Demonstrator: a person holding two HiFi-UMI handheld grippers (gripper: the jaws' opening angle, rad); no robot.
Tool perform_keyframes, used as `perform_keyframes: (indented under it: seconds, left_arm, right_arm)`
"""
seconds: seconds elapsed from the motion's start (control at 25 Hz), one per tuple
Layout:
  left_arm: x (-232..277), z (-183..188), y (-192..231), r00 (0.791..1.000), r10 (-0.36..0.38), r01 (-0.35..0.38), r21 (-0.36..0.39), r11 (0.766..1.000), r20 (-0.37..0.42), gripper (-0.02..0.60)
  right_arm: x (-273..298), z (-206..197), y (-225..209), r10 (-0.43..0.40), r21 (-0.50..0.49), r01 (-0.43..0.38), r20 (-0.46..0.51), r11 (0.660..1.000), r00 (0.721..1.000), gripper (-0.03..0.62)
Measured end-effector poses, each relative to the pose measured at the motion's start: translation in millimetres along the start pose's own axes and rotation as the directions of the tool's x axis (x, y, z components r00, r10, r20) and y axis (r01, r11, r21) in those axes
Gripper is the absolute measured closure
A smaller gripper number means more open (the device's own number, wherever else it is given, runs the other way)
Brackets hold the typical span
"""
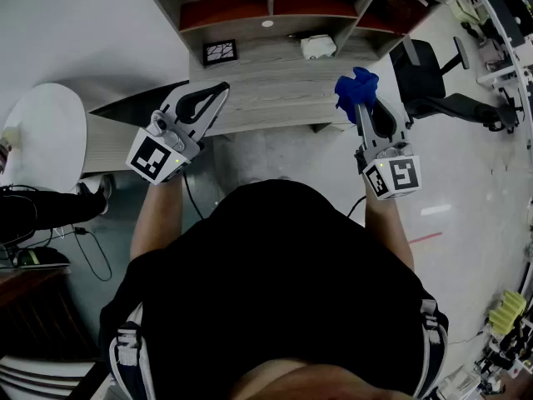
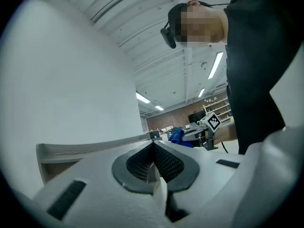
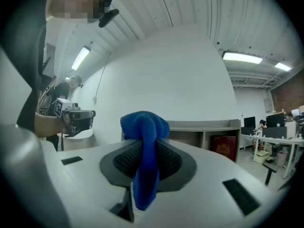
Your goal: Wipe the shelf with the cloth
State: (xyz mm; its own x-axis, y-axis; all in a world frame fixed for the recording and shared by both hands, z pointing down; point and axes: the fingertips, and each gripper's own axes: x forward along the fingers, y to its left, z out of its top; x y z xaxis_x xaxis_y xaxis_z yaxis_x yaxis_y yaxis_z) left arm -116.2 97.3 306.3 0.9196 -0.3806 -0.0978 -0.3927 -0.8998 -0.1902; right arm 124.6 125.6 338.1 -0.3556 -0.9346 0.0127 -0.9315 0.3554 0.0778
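Note:
A pale wood shelf unit (image 1: 275, 90) with open compartments stands against the wall ahead of me; its top edge (image 3: 204, 125) shows in the right gripper view. A blue cloth (image 1: 356, 90) is bunched in my right gripper (image 1: 364, 107), which is shut on it and held up over the shelf's right end. The cloth (image 3: 145, 151) hangs down between the jaws. My left gripper (image 1: 215, 97) is shut and empty, raised over the shelf's left part. From the left gripper view, the cloth (image 2: 176, 136) and the right gripper (image 2: 202, 130) show in the distance.
A small black-framed picture (image 1: 220, 52) and a white object (image 1: 317, 47) sit on a shelf board. A white round table (image 1: 46, 132) is at the left. A black office chair (image 1: 433, 82) stands at the right. Red panels (image 1: 250, 8) line the upper compartments.

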Motion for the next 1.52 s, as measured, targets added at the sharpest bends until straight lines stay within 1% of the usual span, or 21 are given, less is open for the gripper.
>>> perform_keyframes:
  seconds: [0.12, 0.24, 0.4, 0.48, 0.56, 0.64, 0.72, 0.84, 0.92, 1.0, 1.16, 1.28, 1.52]
  left_arm:
    - [4, 4, -3, 1.000, 0.001, -0.001, 0.023, 1.000, 0.009, 0.565]
    - [11, 7, -10, 1.000, 0.007, -0.007, 0.010, 1.000, -0.002, 0.565]
    - [19, 11, -19, 1.000, 0.003, -0.003, 0.023, 1.000, -0.011, 0.565]
    - [22, 14, -23, 1.000, 0.005, -0.005, 0.023, 1.000, -0.014, 0.565]
    - [26, 16, -27, 1.000, 0.006, -0.006, 0.026, 1.000, -0.010, 0.565]
    - [30, 18, -31, 1.000, 0.002, -0.002, 0.047, 0.999, 0.006, 0.565]
    - [34, 19, -35, 1.000, -0.001, 0.001, 0.061, 0.998, 0.013, 0.565]
    - [42, 22, -46, 1.000, -0.005, 0.004, 0.061, 0.998, 0.017, 0.565]
    - [49, 26, -54, 0.999, -0.017, 0.015, 0.054, 0.998, 0.031, 0.565]
    - [56, 25, -59, 0.999, -0.021, 0.019, 0.057, 0.998, 0.029, 0.565]
    - [63, 21, -72, 1.000, -0.026, 0.026, 0.071, 0.997, -0.006, 0.565]
    - [66, 19, -76, 0.999, -0.026, 0.028, 0.058, 0.998, -0.034, 0.565]
    - [81, 17, -80, 0.995, -0.090, 0.094, 0.092, 0.991, -0.047, 0.565]
  right_arm:
    - [-3, -7, 3, 0.023, 0.016, -0.022, -0.015, 1.000, 1.000, 0.523]
    - [-8, -11, 2, 0.037, 0.024, -0.037, -0.019, 0.999, 0.999, 0.523]
    - [-14, -13, -5, 0.045, 0.023, -0.045, -0.016, 0.999, 0.999, 0.523]
    - [-18, -13, -11, 0.048, 0.046, -0.047, -0.001, 0.998, 0.999, 0.523]
    - [-23, -14, -15, 0.056, 0.091, -0.059, 0.030, 0.994, 0.998, 0.522]
    - [-28, -16, -18, 0.071, 0.124, -0.077, 0.052, 0.989, 0.996, 0.522]
    - [-33, -18, -21, 0.081, 0.129, -0.088, 0.060, 0.988, 0.995, 0.520]
    - [-41, -21, -28, 0.087, 0.136, -0.095, 0.067, 0.986, 0.994, 0.521]
    - [-46, -21, -34, 0.085, 0.135, -0.093, 0.068, 0.986, 0.994, 0.522]
    - [-50, -22, -41, 0.077, 0.139, -0.085, 0.067, 0.987, 0.995, 0.520]
    - [-56, -25, -50, 0.073, 0.123, -0.080, 0.059, 0.989, 0.996, 0.522]
    - [-55, -25, -59, 0.062, 0.115, -0.070, 0.072, 0.991, 0.995, 0.522]
    - [-57, -19, -73, 0.014, 0.093, -0.024, 0.108, 0.995, 0.994, 0.522]
